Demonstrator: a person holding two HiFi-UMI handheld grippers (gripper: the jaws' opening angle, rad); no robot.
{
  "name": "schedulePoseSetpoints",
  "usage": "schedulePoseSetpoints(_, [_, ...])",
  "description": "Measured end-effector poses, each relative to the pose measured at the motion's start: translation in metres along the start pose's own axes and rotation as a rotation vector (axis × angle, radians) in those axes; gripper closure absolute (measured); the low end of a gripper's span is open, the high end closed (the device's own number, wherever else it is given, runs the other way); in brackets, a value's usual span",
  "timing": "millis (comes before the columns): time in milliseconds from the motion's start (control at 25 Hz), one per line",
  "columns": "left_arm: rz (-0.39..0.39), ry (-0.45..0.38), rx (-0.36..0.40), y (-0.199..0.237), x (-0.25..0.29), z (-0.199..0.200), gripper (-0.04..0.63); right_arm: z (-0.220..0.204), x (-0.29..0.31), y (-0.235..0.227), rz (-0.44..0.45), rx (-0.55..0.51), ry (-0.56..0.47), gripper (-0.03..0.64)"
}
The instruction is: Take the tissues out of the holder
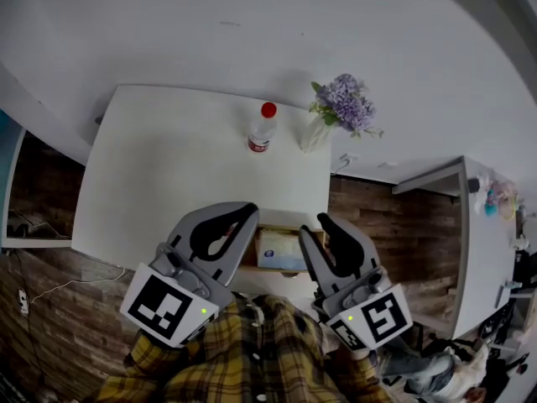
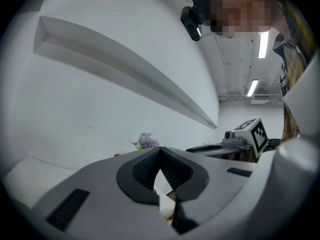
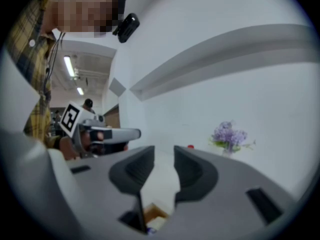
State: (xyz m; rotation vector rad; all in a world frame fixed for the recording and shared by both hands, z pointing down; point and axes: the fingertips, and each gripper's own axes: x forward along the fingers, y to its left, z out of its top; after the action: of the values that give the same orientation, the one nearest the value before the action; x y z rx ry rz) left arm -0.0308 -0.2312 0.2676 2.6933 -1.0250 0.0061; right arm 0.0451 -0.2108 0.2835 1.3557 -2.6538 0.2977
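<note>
Left gripper [image 1: 248, 211] closed tip to tip, empty, just left of tissue holder [image 1: 270, 227]; right gripper [image 1: 315, 227] narrowly parted, empty, just right. Tissues [image 1: 281, 250] inside.

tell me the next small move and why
Probably tip the right gripper down onto the tissues in the holder. Its jaws stand apart with nothing between them, the pack lies just beside them, and no tissue looks pulled out yet. The left gripper is shut.
</note>
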Motion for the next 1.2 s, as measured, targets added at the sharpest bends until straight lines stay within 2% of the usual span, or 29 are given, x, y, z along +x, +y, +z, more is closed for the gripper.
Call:
schedulePoseSetpoints(360, [-0.006, -0.002, 0.0, -0.005, 0.009, -0.001, 0.583, -0.021, -0.001, 0.002, 0.08, -0.026, 0.133, 0.364])
schedulePoseSetpoints(520, [0.0, 0.008, -0.004, -0.003, 0.01, -0.005, 0.583, -0.04, 0.001, 0.003, 0.132, -0.066, 0.229, 0.36])
schedulePoseSetpoints(840, [0.037, 0.036, -0.022, 0.004, 0.004, -0.017, 0.583, -0.103, -0.002, 0.003, 0.278, -0.217, 0.499, 0.36])
schedulePoseSetpoints(1200, [0.084, 0.07, -0.047, 0.011, -0.006, -0.032, 0.583, -0.165, -0.005, -0.001, 0.409, -0.24, 0.695, 0.36])
